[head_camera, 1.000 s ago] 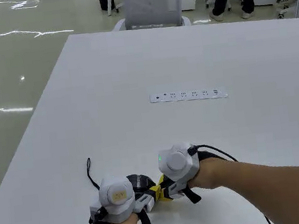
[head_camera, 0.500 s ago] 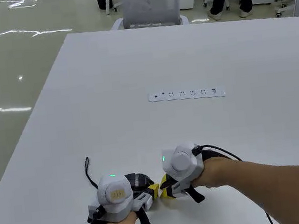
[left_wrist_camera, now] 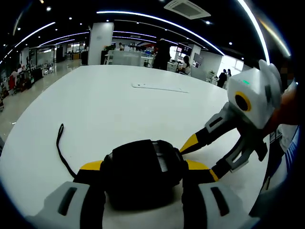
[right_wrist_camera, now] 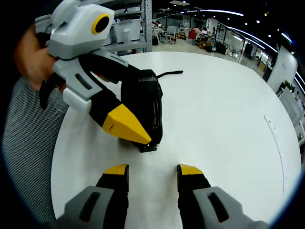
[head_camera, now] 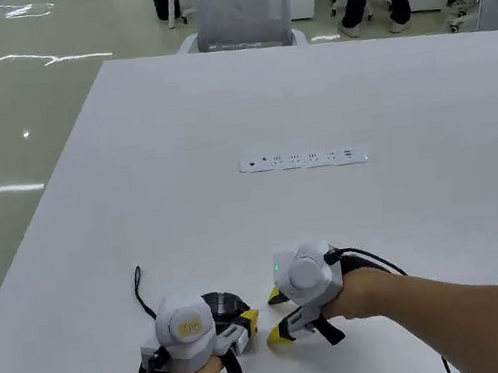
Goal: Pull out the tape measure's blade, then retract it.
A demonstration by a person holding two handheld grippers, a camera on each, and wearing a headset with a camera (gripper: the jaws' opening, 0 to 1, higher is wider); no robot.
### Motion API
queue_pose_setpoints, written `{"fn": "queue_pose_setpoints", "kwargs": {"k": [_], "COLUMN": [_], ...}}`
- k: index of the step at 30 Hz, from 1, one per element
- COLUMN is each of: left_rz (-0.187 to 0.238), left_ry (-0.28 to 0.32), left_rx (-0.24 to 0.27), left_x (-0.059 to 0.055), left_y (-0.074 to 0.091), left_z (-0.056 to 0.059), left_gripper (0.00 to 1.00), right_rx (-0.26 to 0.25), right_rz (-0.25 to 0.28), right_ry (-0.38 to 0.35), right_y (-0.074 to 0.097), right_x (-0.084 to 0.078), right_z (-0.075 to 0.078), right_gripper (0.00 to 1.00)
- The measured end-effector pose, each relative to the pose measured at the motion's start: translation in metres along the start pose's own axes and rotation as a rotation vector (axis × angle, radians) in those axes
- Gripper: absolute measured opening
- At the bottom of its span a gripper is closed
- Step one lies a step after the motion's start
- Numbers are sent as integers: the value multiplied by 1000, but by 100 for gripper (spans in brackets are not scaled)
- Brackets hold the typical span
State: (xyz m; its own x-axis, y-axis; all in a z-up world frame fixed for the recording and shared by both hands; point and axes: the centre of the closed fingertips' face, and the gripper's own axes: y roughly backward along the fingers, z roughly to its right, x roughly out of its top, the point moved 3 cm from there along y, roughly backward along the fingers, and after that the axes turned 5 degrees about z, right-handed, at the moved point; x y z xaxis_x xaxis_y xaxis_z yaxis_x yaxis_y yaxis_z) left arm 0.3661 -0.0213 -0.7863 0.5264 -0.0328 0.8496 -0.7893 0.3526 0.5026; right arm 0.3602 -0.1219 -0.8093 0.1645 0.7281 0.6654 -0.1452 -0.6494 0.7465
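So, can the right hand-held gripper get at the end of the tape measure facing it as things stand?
Probably yes. The right hand-held gripper is open, with bare table between it and the tape measure just ahead. The left hand-held gripper is shut on the case's sides, leaving the facing end uncovered.

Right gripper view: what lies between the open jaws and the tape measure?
In the right gripper view, only bare white table separates the right gripper from the tape measure.
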Motion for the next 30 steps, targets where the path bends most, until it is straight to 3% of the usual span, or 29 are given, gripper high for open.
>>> {"fn": "queue_pose_setpoints", "kwargs": {"k": [6,8,11,16,18,20,22,24,26,28,30], "left_rz": [-26,-1,31,40,55,55,71,63,62,44,47], "left_ry": [-10,-101,-48,-59,-47,-55,-25,-52,-93,-153,-174], "left_rx": [-29,-31,-61,-116,-161,-167,-214,-215,-267,-272,-292], "left_x": [0,8,15,22,26,27,29,26,20,12,10], "left_y": [2,5,10,22,30,38,45,51,59,66,75], "left_z": [1,-2,-2,-11,-11,-17,-16,-20,-20,-26,-29], "left_gripper": [62,65,77,82,83,89,94,99,99,99,99], "right_rx": [-73,-99,-131,-195,-216,-232,-253,-269,-289,-318,-356], "right_rz": [40,59,75,110,124,138,154,166,176,196,224], "right_ry": [-39,-64,-99,-174,-191,-209,-226,-249,-259,-292,-330], "right_y": [19,27,38,56,63,69,76,80,87,95,105], "right_x": [-8,-10,-17,-28,-31,-34,-36,-39,-44,-49,-54], "right_z": [-2,-3,-3,-4,-6,-10,-15,-19,-24,-30,-35], "right_gripper": [53,56,58,63,66,68,70,71,72,73,77]}}
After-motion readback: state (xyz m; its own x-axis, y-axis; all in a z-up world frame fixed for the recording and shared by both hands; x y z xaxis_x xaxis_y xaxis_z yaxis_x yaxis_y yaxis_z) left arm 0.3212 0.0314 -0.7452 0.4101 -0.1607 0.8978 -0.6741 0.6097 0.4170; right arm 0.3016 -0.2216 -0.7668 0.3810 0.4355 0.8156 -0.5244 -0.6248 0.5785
